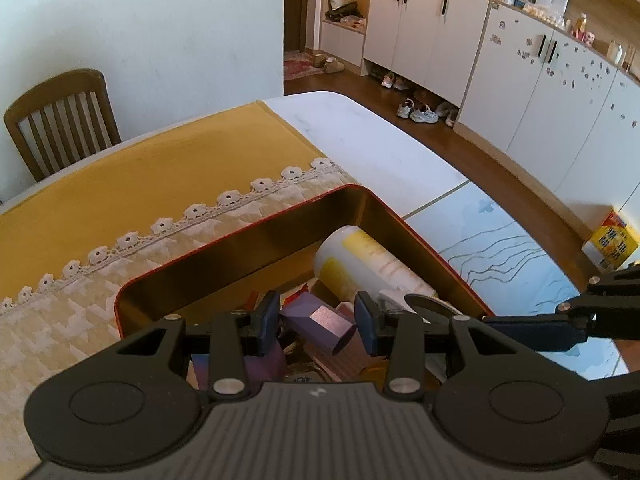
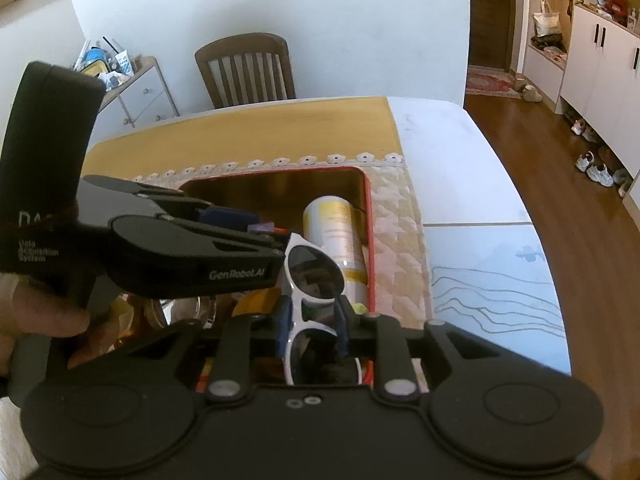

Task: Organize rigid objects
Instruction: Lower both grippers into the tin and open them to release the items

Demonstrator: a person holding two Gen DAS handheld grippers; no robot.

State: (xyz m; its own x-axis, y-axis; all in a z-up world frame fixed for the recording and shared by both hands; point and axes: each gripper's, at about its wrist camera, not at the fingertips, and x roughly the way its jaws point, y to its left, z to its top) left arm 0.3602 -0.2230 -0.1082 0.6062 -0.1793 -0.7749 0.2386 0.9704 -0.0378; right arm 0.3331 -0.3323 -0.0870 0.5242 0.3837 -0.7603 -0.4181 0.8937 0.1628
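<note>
Clearly you clamp the white sunglasses (image 2: 310, 300) in your right gripper (image 2: 312, 330) at the bridge, lenses clear of the pads; you hold them low over the red-rimmed tin (image 2: 370, 216), beside the lying white bottle (image 2: 340, 236); your left gripper (image 1: 316, 322) hangs open, angled down around the purple block (image 1: 320, 322) inside it.

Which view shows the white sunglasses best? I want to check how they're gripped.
The right wrist view: the white sunglasses sit centred between the right gripper fingers, one dark lens and the frame clear above the red tin. The left wrist view shows only a dark lens edge beside the white bottle.
</note>
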